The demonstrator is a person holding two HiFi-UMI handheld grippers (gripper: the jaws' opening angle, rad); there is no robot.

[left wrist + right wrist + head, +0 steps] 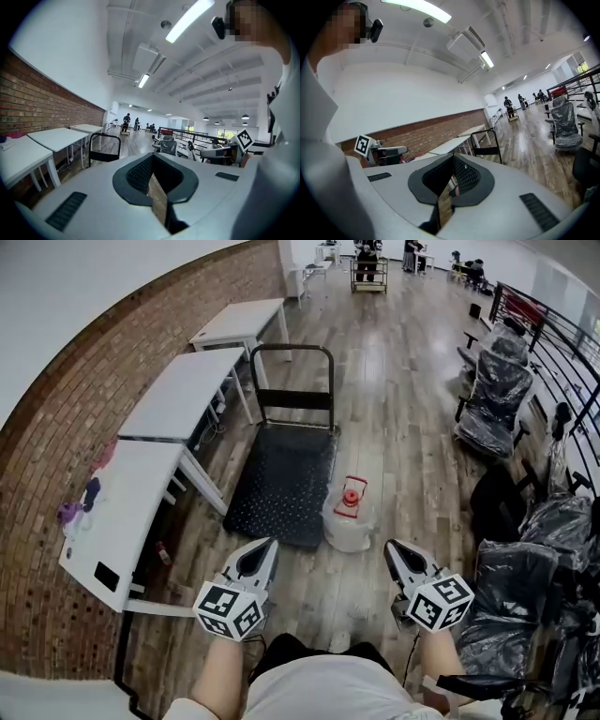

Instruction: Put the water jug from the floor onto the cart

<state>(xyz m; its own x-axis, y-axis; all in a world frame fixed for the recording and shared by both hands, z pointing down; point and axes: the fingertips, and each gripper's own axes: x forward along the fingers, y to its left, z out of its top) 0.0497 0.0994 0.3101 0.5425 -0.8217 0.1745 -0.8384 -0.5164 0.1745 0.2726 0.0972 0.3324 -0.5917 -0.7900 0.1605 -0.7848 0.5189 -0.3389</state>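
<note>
A clear plastic water jug (350, 514) with a red cap and handle stands on the wood floor, just right of the black platform cart (281, 482). The cart lies flat with its black push handle (292, 381) upright at the far end. My left gripper (262, 547) is held near the floor's front, left of the jug, jaws shut with nothing between them. On the other side my right gripper (395, 549) is also shut and empty. Both point ahead, short of the jug. The cart handle (104, 149) shows in the left gripper view, and the cart handle (486, 144) in the right gripper view.
White tables (183, 395) line the brick wall (56, 437) on the left. Plastic-wrapped office chairs (495, 395) stand along the right by a black railing (562, 343). A second cart and people (369, 263) are far down the room.
</note>
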